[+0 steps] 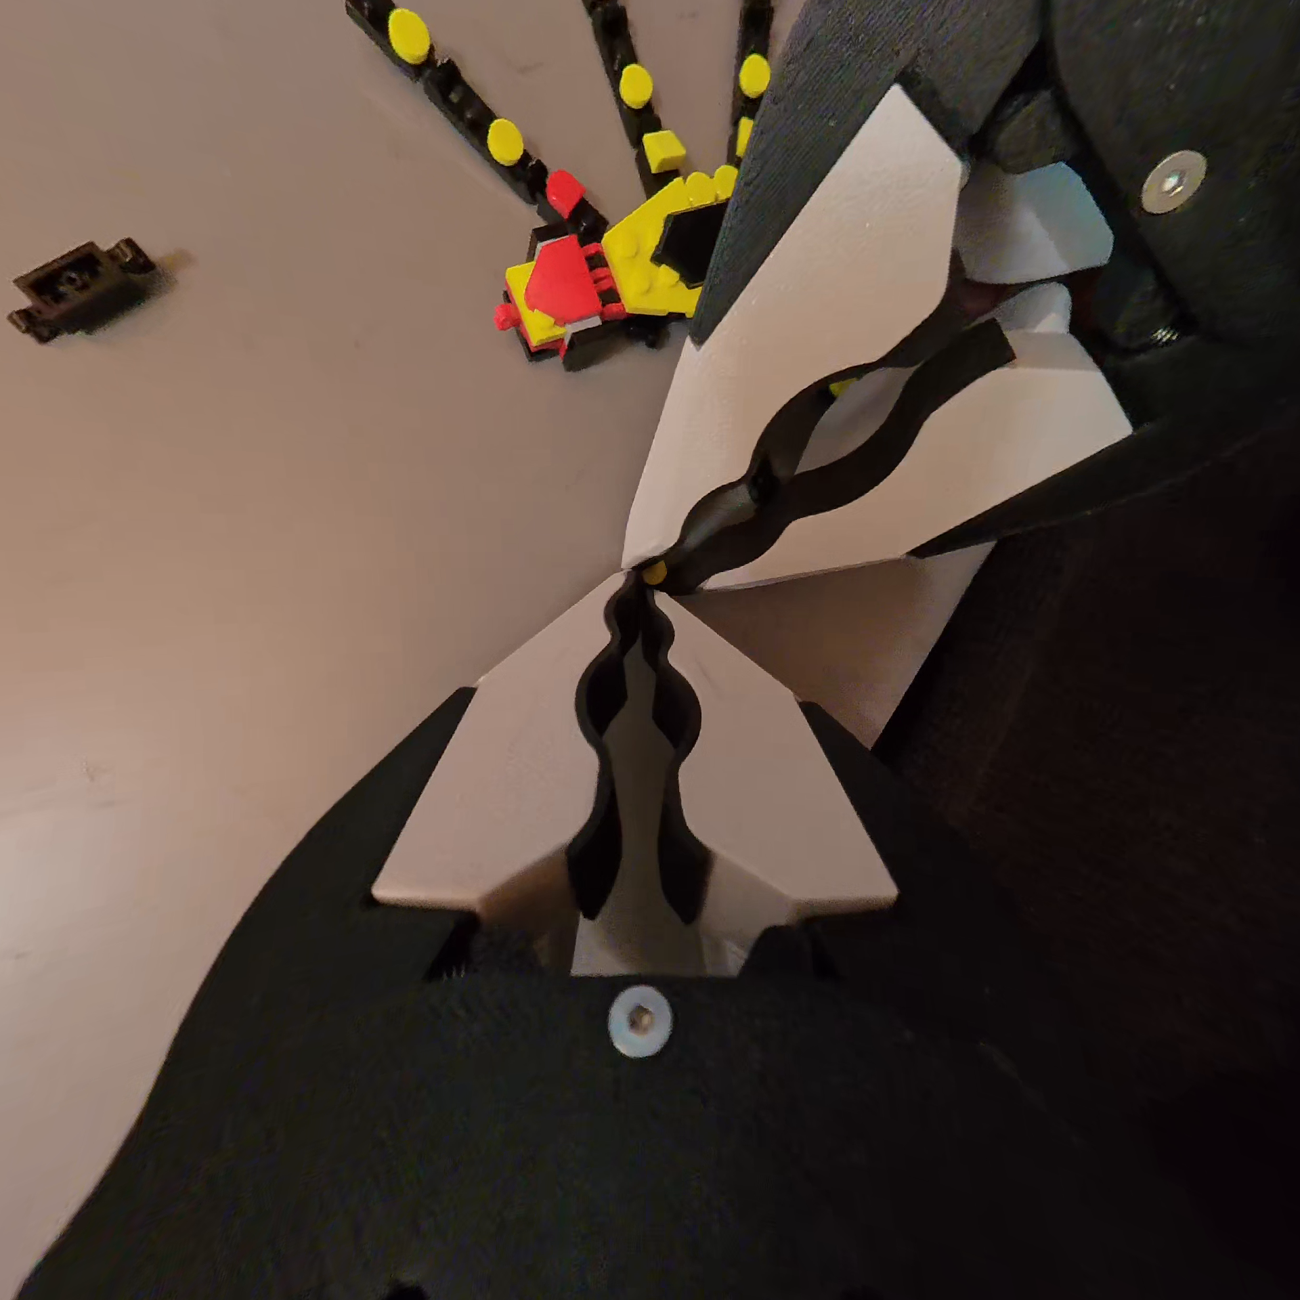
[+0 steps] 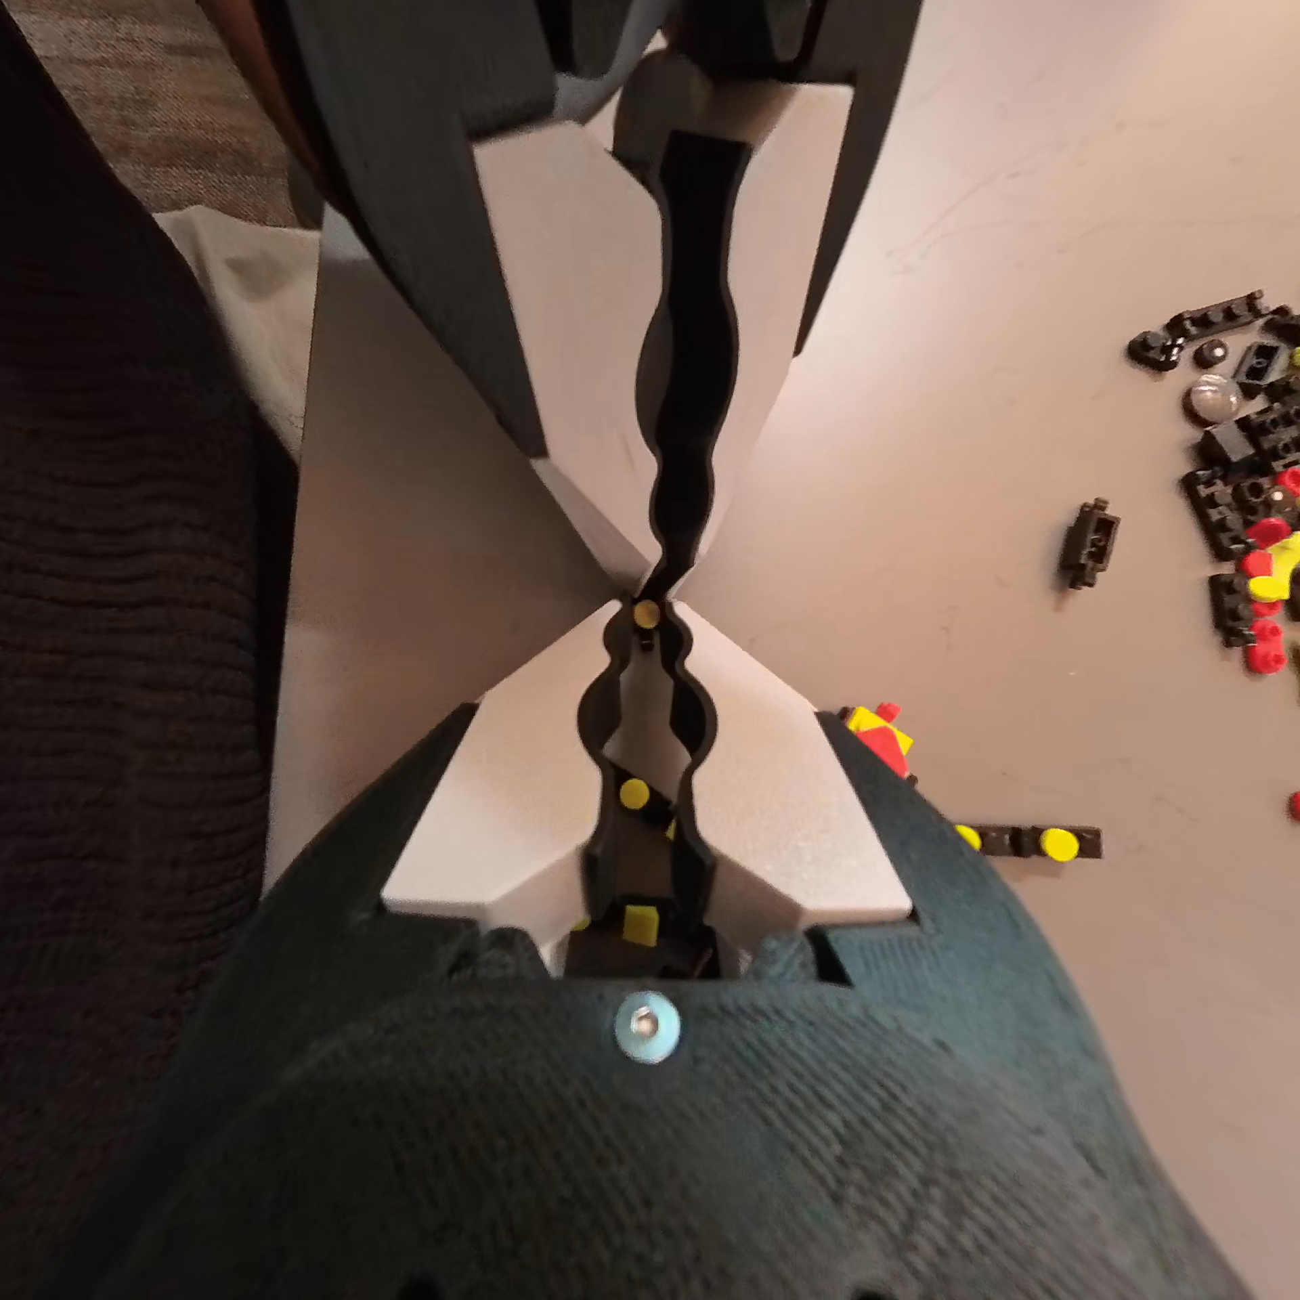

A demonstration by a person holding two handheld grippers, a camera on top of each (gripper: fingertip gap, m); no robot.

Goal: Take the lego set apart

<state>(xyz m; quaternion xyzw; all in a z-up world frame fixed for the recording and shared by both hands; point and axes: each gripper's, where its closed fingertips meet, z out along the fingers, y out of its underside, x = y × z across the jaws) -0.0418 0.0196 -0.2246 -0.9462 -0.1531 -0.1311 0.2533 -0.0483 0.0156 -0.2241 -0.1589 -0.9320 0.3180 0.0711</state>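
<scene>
My two grippers meet tip to tip above the table. My left gripper [image 1: 636,594] and my right gripper [image 2: 646,622] are both shut on one small black lego piece with a yellow round stud [image 1: 654,573], which also shows in the right wrist view [image 2: 646,613]. In the left wrist view the right gripper [image 1: 665,563] comes in from the upper right. In the right wrist view the left gripper [image 2: 661,573] comes in from above. The lego set [image 1: 598,281], with a yellow, red and black body and black strips bearing yellow round tiles, lies on the table beyond.
A loose black piece [image 1: 77,288] lies at the left. In the right wrist view a pile of loose black, red and yellow pieces [image 2: 1252,506] lies at the right, with a black piece [image 2: 1090,542] beside it. Dark fabric [image 2: 105,563] runs past the table's left edge. Both grippers' tips are close together, under 4 cm apart.
</scene>
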